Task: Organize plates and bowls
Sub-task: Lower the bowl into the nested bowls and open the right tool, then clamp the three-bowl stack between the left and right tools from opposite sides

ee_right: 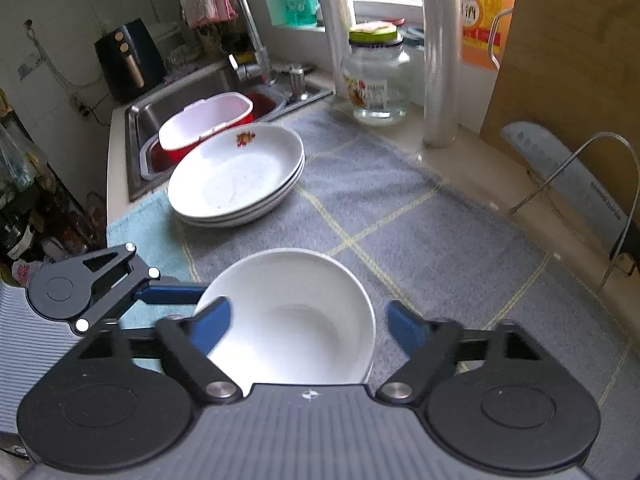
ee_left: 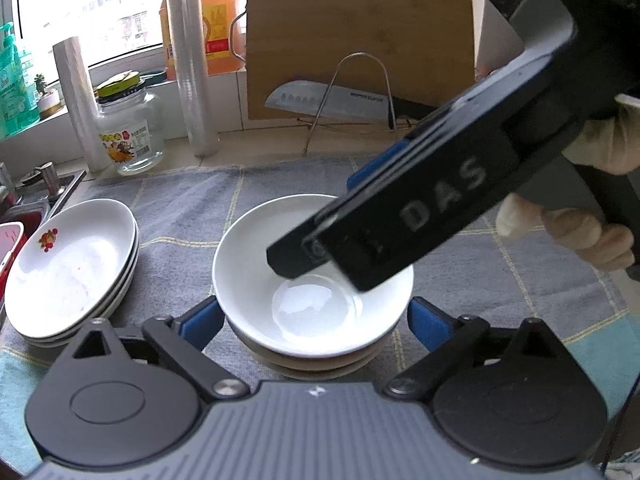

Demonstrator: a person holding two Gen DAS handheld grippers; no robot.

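Bowls nested in one stack on the grey cloth, plates stacked by the cloth's sink-side edge.
Sorting looked nearly finished; no loose crockery showed. Left tongs stood wide beside the top bowl's rim, pads clear, gripping nothing. Right tongs gaped over the bowl, empty. Crockery was glossy white glazed ware, round; top plate carried a red motif; cloth was napped, yellow-checked.
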